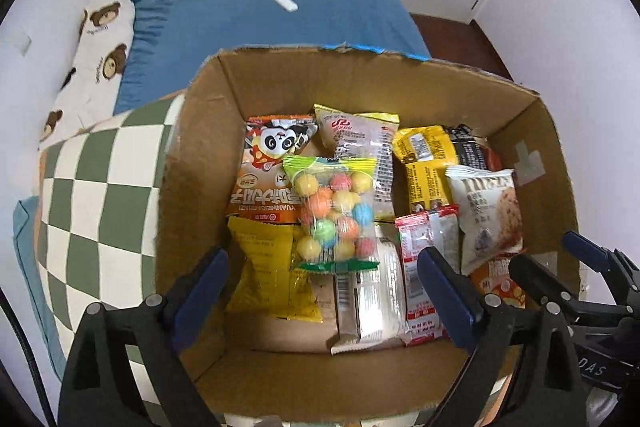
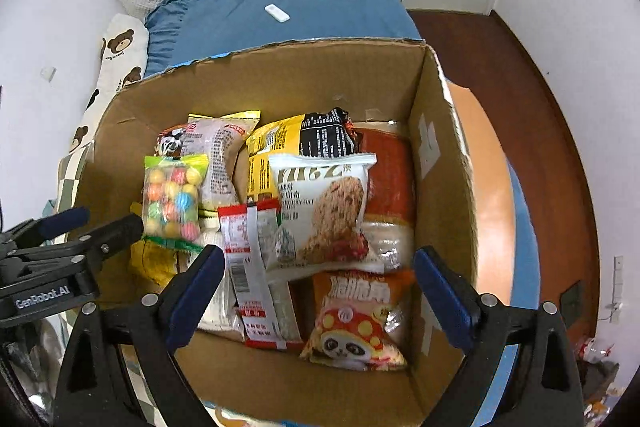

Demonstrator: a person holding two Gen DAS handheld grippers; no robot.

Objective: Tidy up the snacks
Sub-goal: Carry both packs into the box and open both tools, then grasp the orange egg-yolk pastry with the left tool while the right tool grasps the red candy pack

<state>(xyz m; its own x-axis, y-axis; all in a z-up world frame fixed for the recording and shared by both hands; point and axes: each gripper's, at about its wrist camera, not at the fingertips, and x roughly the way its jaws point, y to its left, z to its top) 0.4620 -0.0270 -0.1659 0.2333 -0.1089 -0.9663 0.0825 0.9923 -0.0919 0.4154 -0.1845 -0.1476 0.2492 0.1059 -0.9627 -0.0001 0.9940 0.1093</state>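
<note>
An open cardboard box holds several snack packets. A clear bag of coloured candy balls lies on top at the left. A white oat-cookie packet lies at the right, a red-and-white sachet beside it, an orange panda packet nearest. My left gripper hovers open and empty above the box's near left part. My right gripper hovers open and empty above its near right part. Each shows in the other's view: left, right.
The box sits on a bed with a blue cover. A green-and-white checked cushion lies left of the box, a bear-print pillow behind it. A small white remote lies on the cover. Brown floor lies at the right.
</note>
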